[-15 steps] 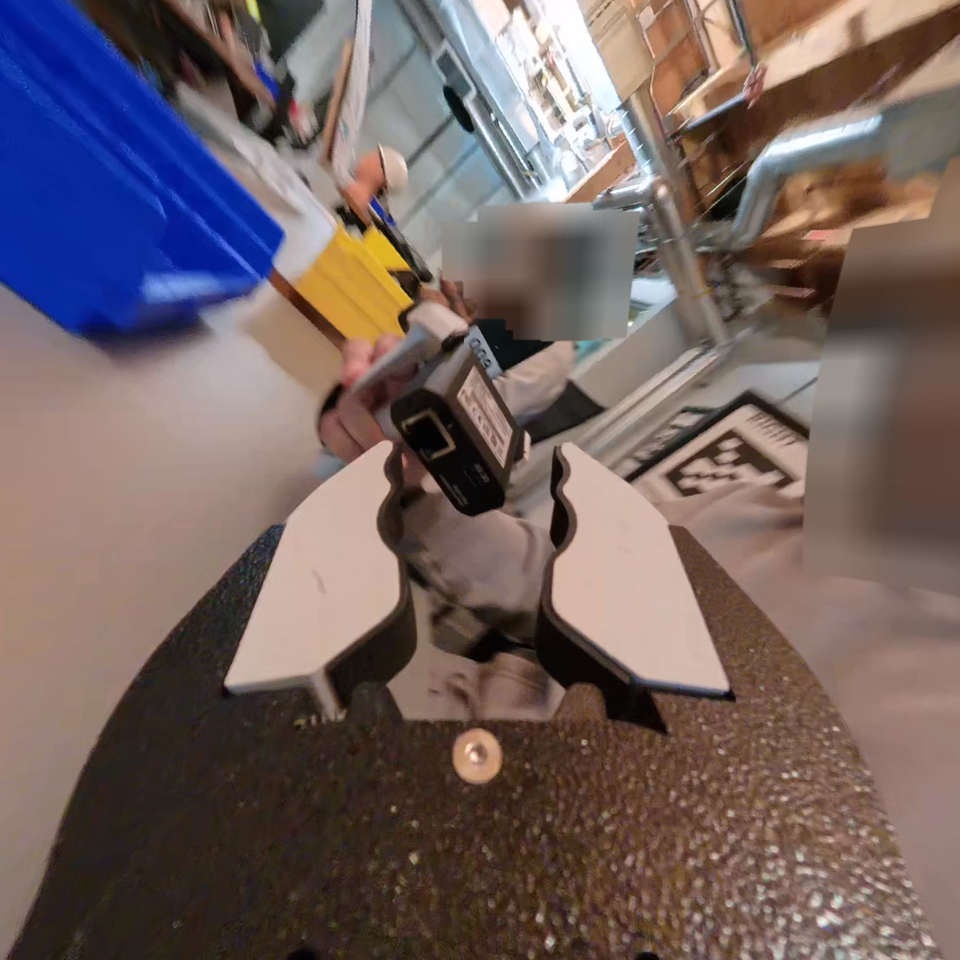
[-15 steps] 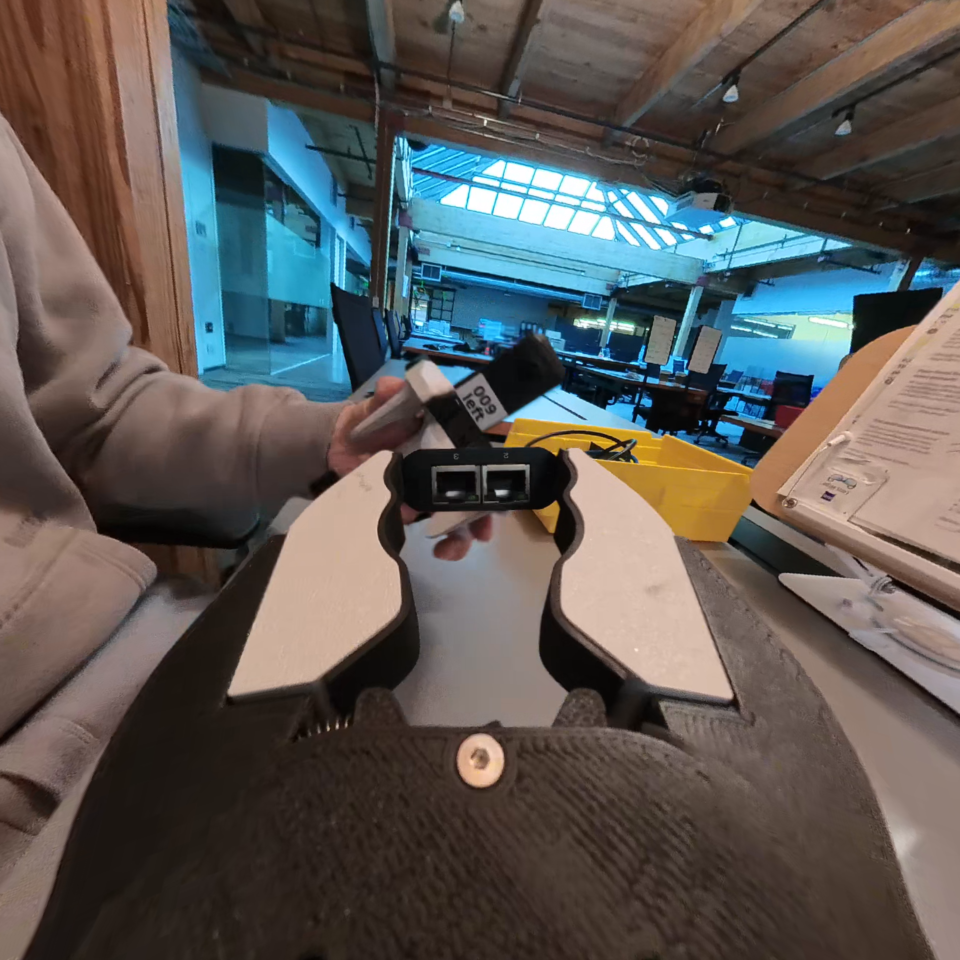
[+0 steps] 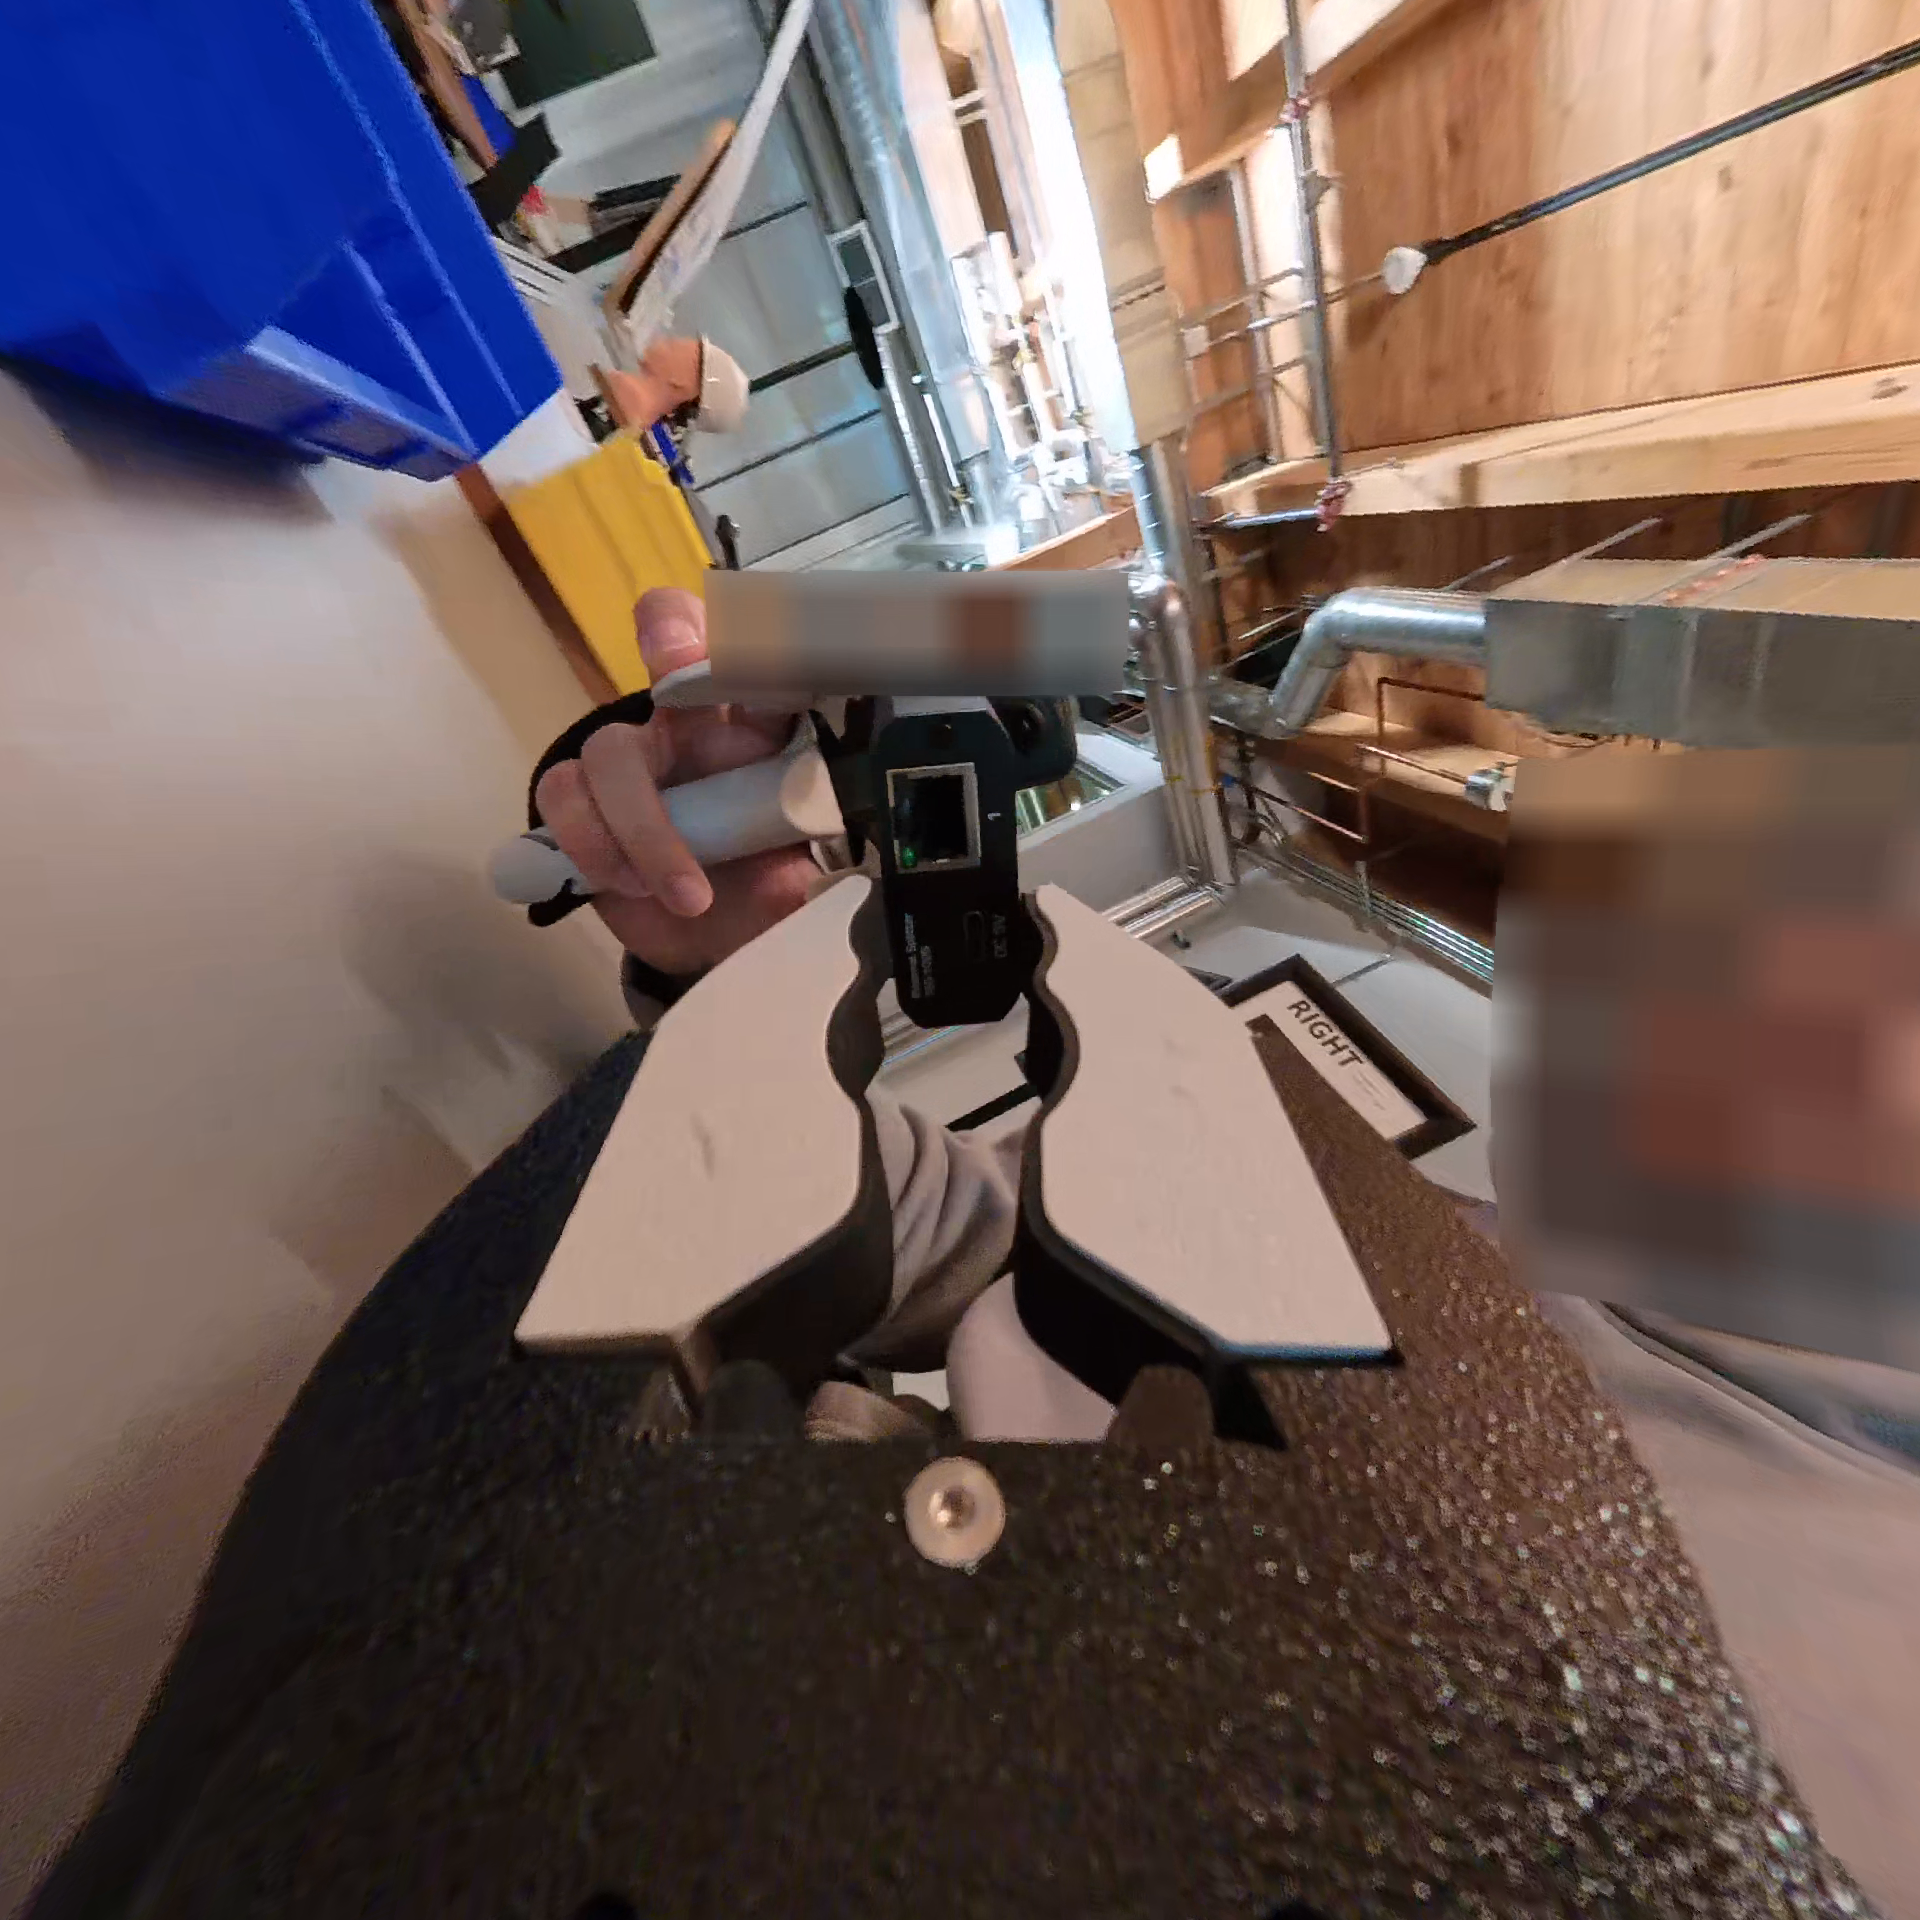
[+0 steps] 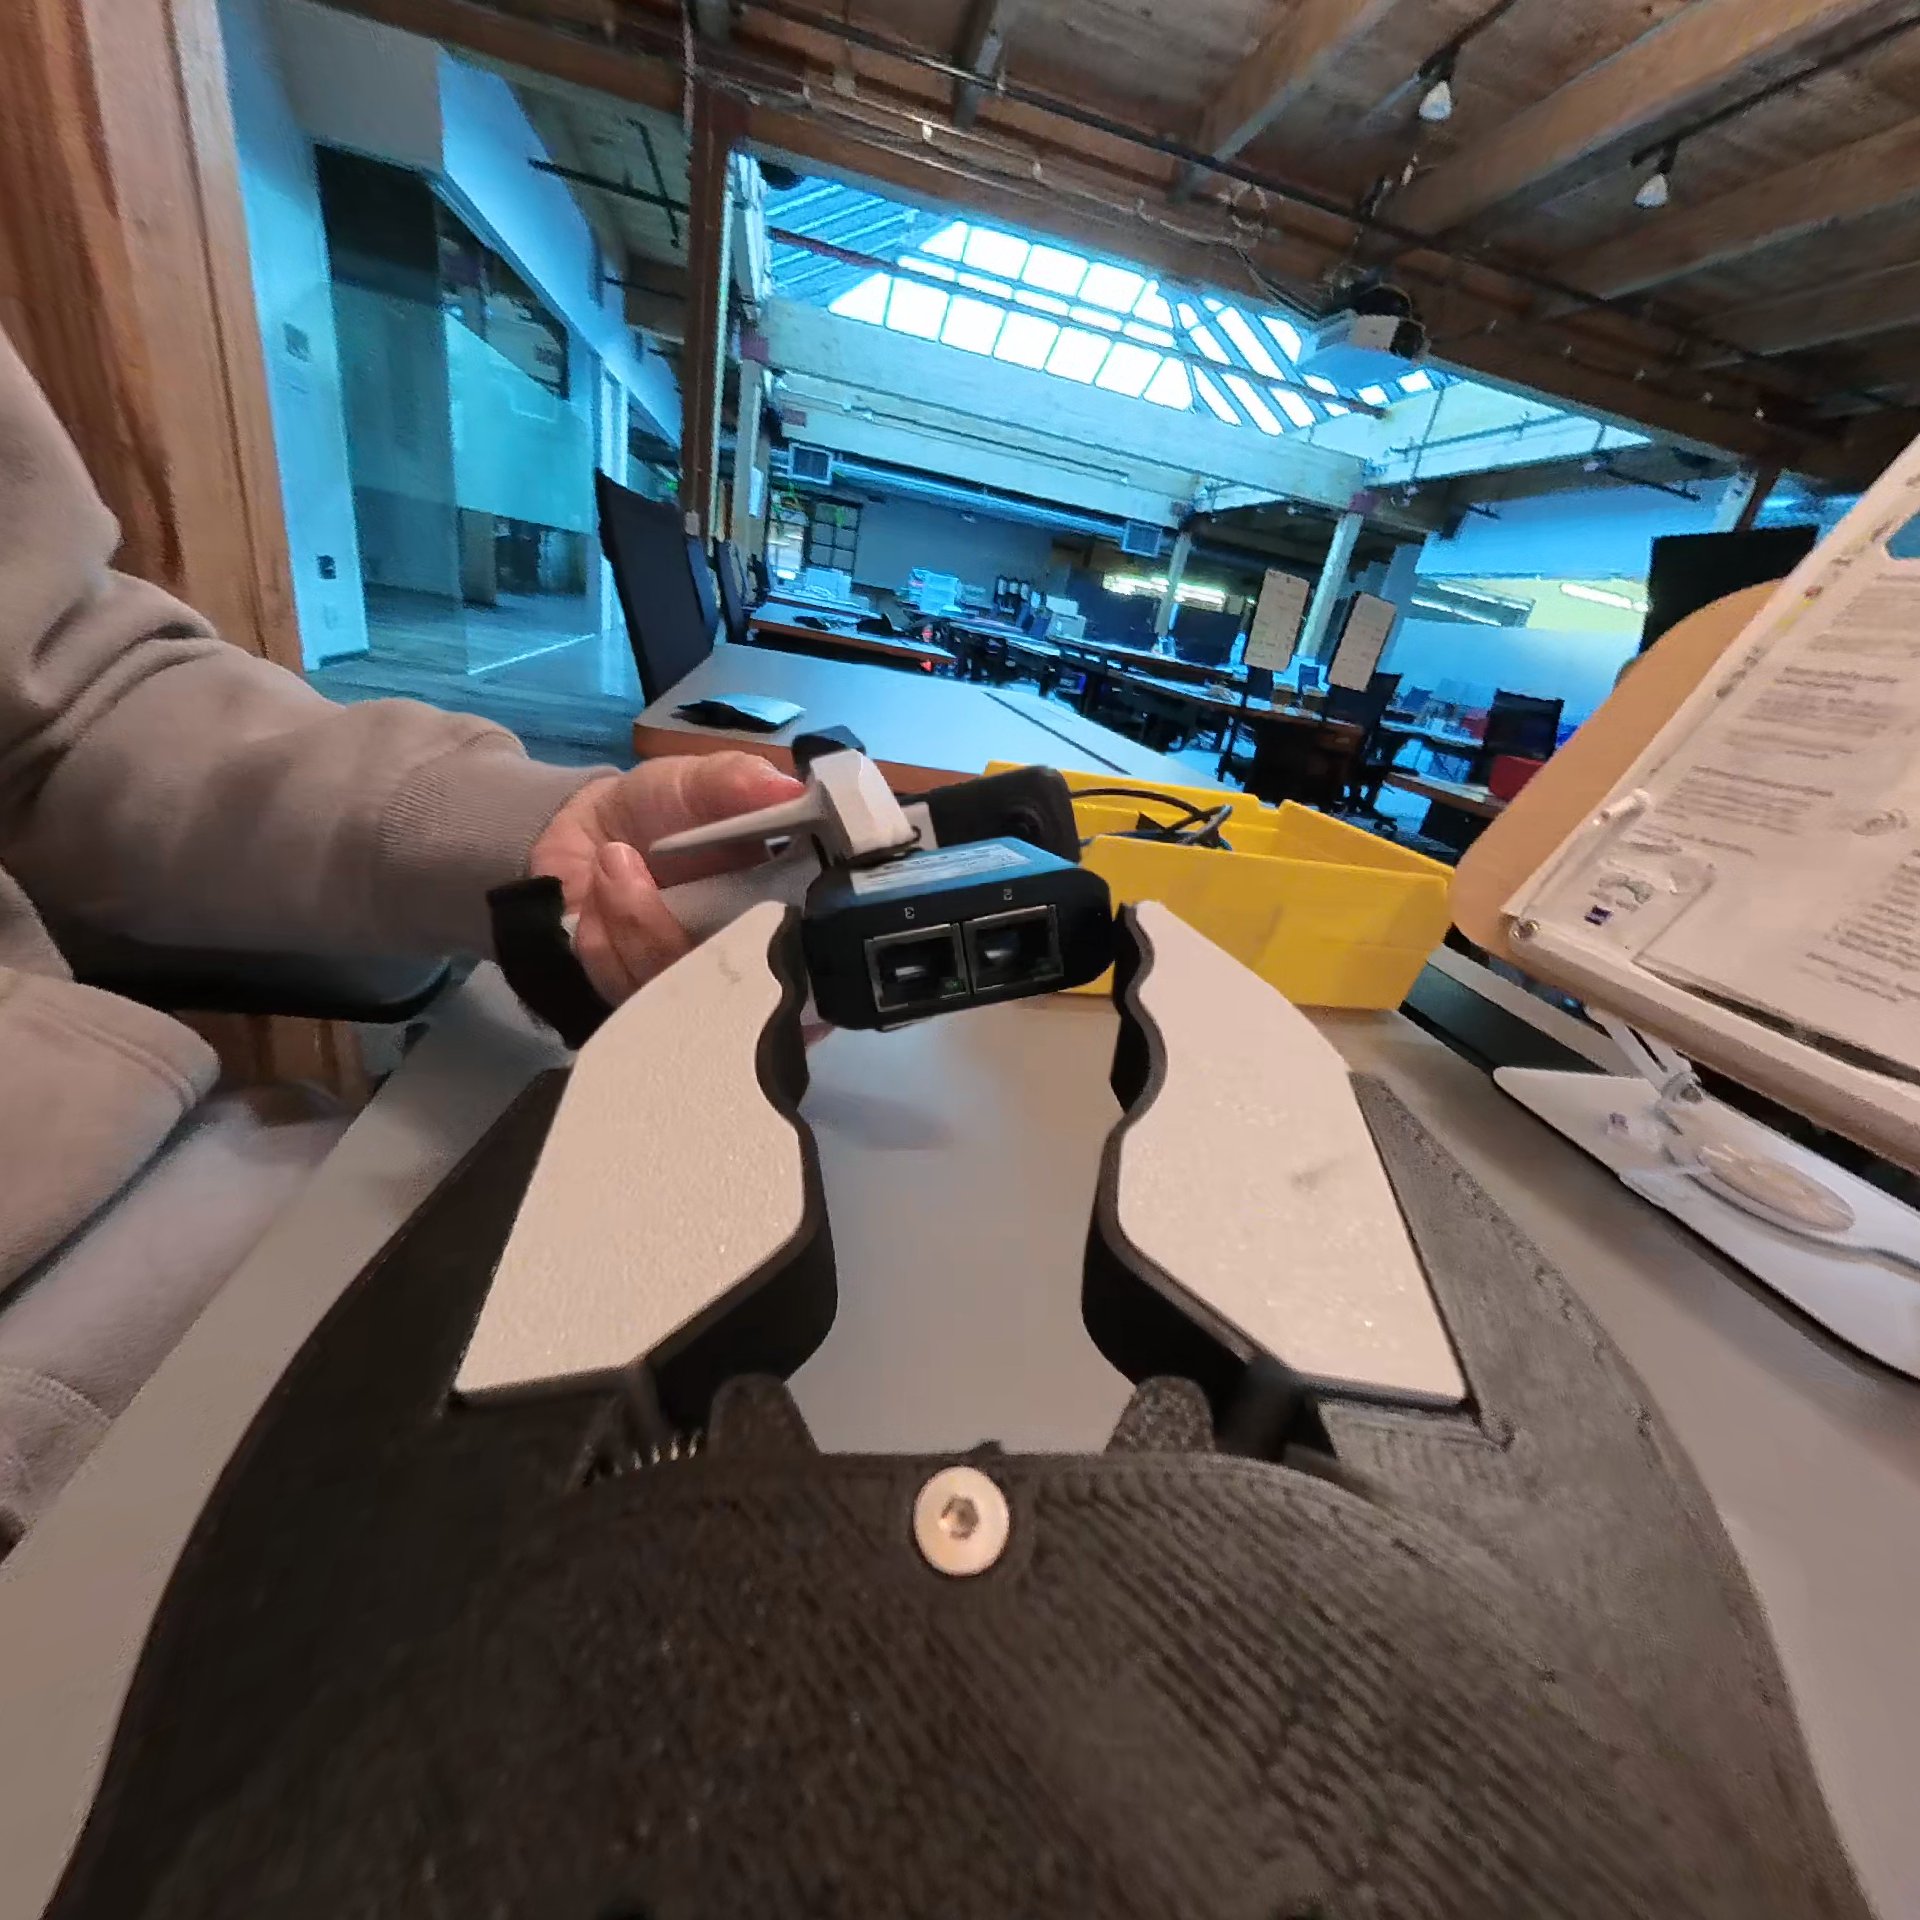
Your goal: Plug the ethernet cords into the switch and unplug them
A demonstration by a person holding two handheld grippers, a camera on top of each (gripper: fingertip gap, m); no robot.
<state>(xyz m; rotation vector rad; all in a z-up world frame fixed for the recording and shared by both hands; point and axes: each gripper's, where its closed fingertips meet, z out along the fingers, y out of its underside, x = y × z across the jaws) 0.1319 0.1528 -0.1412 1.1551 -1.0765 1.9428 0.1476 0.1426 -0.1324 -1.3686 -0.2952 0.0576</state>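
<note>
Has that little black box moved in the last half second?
Yes. In the right wrist view the switch, between the right gripper fingers, has tilted, now overlapping the yellow bin.

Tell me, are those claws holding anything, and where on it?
Both hold the black switch: the right gripper clamps its short sides at the two-port end, the left gripper pinches its flat faces at the single-port end.

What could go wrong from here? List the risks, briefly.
1. The switch sits only at the tips of the right gripper and the left gripper, above the table. A mistimed release could drop or twist it.
2. Its twin ports face into the right gripper's gap, so a cord may have poor access.
</note>
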